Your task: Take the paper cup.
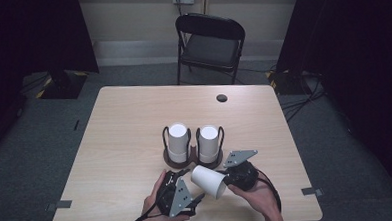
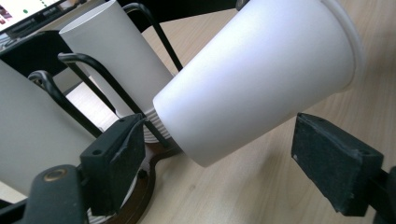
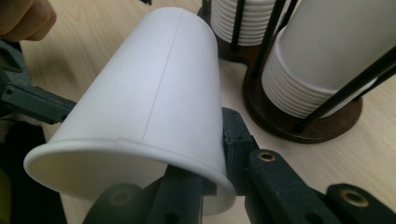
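A single white paper cup [image 1: 208, 181] lies tilted on its side just above the table's front part. My right gripper [image 1: 225, 184] is shut on its rim, one jaw inside the mouth and one outside, as the right gripper view shows [image 3: 212, 172] on the cup [image 3: 149, 102]. My left gripper [image 1: 192, 184] is open. In the left gripper view its jaws [image 2: 224, 161] stand wide on either side of the cup's [image 2: 261, 79] narrow bottom end, with a gap at each pad. A person's hands hold both grippers.
Just behind the held cup, a dark wire holder [image 1: 186, 163] carries two upright stacks of white cups [image 1: 177, 141] [image 1: 208, 142]. The wooden table [image 1: 134, 118] has a small round hole [image 1: 222, 98] at its far side. A black folding chair [image 1: 211, 45] stands beyond it.
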Available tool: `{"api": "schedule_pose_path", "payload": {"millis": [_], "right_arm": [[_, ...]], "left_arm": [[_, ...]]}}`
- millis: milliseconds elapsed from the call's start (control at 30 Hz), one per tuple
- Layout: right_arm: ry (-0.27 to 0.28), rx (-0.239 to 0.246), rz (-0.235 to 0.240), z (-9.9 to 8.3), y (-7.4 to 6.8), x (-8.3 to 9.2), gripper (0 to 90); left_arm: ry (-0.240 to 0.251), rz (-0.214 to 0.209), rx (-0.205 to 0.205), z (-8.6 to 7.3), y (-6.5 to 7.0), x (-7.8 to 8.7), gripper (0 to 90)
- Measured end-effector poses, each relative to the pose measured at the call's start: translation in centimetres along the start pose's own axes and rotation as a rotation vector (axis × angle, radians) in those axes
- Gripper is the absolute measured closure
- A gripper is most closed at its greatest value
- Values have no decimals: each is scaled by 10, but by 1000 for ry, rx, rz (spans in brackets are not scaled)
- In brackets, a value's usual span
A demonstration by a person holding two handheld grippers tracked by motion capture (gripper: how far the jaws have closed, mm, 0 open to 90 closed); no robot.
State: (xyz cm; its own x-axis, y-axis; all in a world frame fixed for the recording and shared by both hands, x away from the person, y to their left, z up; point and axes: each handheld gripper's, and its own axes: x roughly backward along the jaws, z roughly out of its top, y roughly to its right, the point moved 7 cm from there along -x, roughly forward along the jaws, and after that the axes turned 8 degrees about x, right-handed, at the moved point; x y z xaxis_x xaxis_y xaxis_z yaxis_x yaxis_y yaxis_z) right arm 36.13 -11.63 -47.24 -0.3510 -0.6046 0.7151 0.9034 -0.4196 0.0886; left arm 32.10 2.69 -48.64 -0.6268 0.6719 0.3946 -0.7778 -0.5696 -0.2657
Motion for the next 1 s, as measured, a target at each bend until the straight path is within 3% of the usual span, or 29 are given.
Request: {"api": "schedule_pose_path", "payload": {"millis": [167,300,433,500,600,667,800,1000], "right_arm": [[-37,0,36,-1,-2,-3,865],[-61,4,66,-1,-3,-6,863],[-87,-10,94,-3,-3,-9,863],[-98,-11,96,-3,-4,-10,864],[-102,-21,105,-3,0,-13,868],[-104,-18,102,-2,0,-14,870],[-94,-38,86,0,2,-15,873],[-85,-47,84,6,1,-17,877]], "left_arm": [[-25,-13,-58,-2,5,-3,163],[-37,-34,-72,-4,11,-7,158],[-43,-21,-103,-5,15,-11,149],[-55,-11,-117,-6,15,-11,150],[-47,-30,-111,-3,18,-13,160],[-50,-37,-130,-2,20,-14,155],[-47,-19,-133,0,18,-16,150],[-52,-15,-169,3,22,-17,149]]}}
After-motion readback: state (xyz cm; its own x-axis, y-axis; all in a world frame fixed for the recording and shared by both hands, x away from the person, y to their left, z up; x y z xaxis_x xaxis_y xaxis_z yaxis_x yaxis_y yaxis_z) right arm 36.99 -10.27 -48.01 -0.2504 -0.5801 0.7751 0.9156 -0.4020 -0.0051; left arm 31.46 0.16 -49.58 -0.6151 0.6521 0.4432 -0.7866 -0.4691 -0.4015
